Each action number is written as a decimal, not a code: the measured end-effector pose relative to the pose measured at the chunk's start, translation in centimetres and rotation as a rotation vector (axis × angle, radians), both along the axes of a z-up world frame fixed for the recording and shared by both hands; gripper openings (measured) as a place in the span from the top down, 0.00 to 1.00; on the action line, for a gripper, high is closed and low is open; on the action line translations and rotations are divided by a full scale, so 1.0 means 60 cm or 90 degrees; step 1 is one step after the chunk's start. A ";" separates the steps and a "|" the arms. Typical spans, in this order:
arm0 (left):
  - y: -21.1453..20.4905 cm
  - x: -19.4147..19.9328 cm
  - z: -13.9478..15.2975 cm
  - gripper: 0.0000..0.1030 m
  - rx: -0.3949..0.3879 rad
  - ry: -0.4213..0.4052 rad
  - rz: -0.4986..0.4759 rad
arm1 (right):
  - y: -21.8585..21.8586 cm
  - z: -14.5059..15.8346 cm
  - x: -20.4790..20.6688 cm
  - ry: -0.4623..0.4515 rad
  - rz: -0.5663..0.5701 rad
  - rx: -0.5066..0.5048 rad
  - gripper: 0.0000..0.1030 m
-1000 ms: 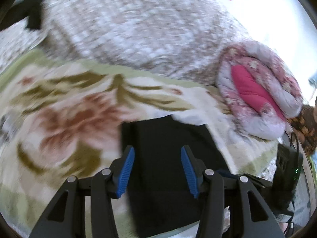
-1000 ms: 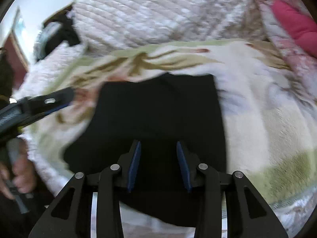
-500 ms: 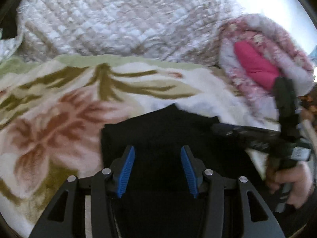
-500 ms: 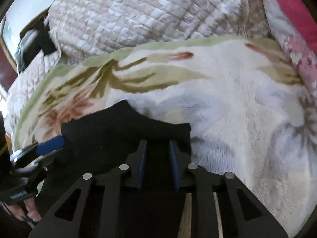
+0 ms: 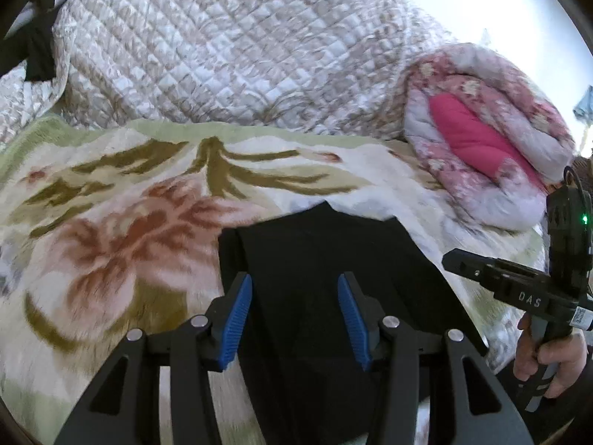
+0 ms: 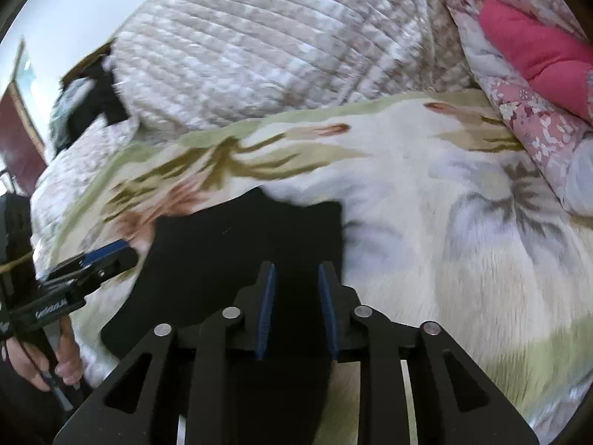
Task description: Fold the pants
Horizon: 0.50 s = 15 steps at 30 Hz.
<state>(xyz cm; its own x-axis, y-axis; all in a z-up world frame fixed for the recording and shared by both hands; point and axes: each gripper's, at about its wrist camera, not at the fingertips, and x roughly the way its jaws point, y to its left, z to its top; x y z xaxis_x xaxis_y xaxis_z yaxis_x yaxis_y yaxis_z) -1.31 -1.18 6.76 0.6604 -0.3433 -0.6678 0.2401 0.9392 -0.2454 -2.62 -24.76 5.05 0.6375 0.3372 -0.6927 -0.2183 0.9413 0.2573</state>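
Note:
The black pants (image 5: 318, 259) lie folded on a floral blanket (image 5: 111, 215) on the bed; they also show in the right wrist view (image 6: 241, 244). My left gripper (image 5: 294, 289) is open over the near part of the pants, nothing between its blue pads. My right gripper (image 6: 296, 278) hovers open over the pants' right edge, its jaws a narrow gap apart and empty. The right gripper also shows at the right in the left wrist view (image 5: 456, 259), and the left gripper at the left in the right wrist view (image 6: 122, 252).
A quilted beige cover (image 5: 222, 48) is heaped at the back. A rolled pink floral duvet (image 5: 481, 141) lies at the back right. The blanket spreads to the left (image 5: 74, 259) and right (image 6: 463, 222) of the pants.
Both grippers have drawn back toward me from the pants. The right gripper's jaws have opened slightly wider than half a second ago. The pants stay flat.

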 end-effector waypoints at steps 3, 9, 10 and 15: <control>-0.005 -0.046 0.002 0.50 0.005 -0.006 -0.019 | 0.026 -0.005 -0.049 -0.011 0.029 -0.014 0.75; -0.023 -0.084 -0.039 0.47 0.046 0.033 -0.033 | 0.070 -0.046 -0.077 -0.012 0.080 -0.082 0.68; -0.022 -0.085 -0.045 0.47 0.046 0.033 -0.029 | 0.074 -0.046 -0.077 -0.020 0.083 -0.095 0.67; -0.013 -0.080 -0.048 0.43 0.027 0.037 -0.014 | 0.073 -0.048 -0.075 -0.027 0.082 -0.090 0.62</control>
